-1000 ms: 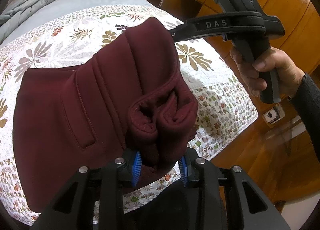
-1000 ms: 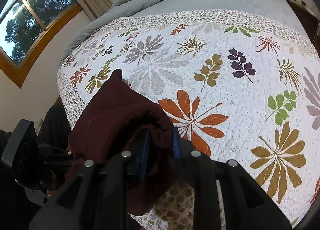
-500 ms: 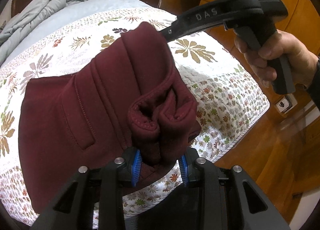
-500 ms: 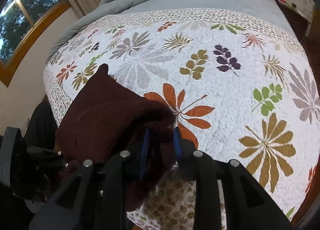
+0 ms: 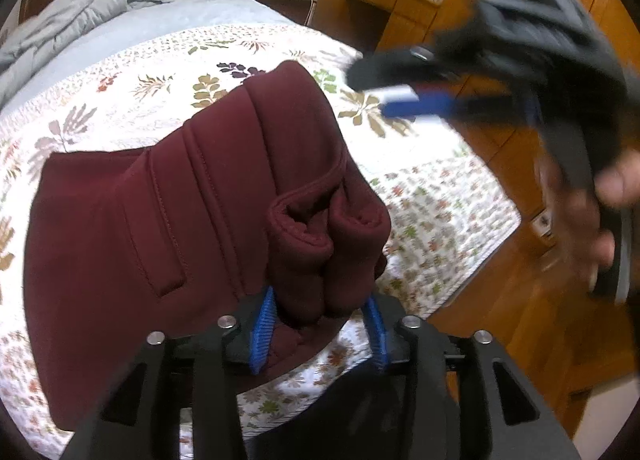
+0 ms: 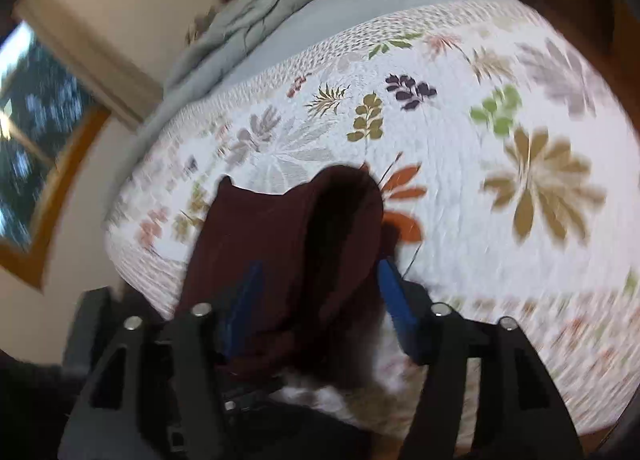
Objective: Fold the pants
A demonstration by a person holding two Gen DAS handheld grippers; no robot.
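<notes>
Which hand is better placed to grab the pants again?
Left, likely. Both jaws have just been opening; the pants sit bunched inside the left gripper, while the right gripper is clear of them.

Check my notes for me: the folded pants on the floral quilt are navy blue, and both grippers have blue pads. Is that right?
Not quite. The pants are dark maroon, not navy; the left wrist view shows it best. They do lie folded on the floral quilt, and both the left gripper and the right gripper have blue pads.
</notes>
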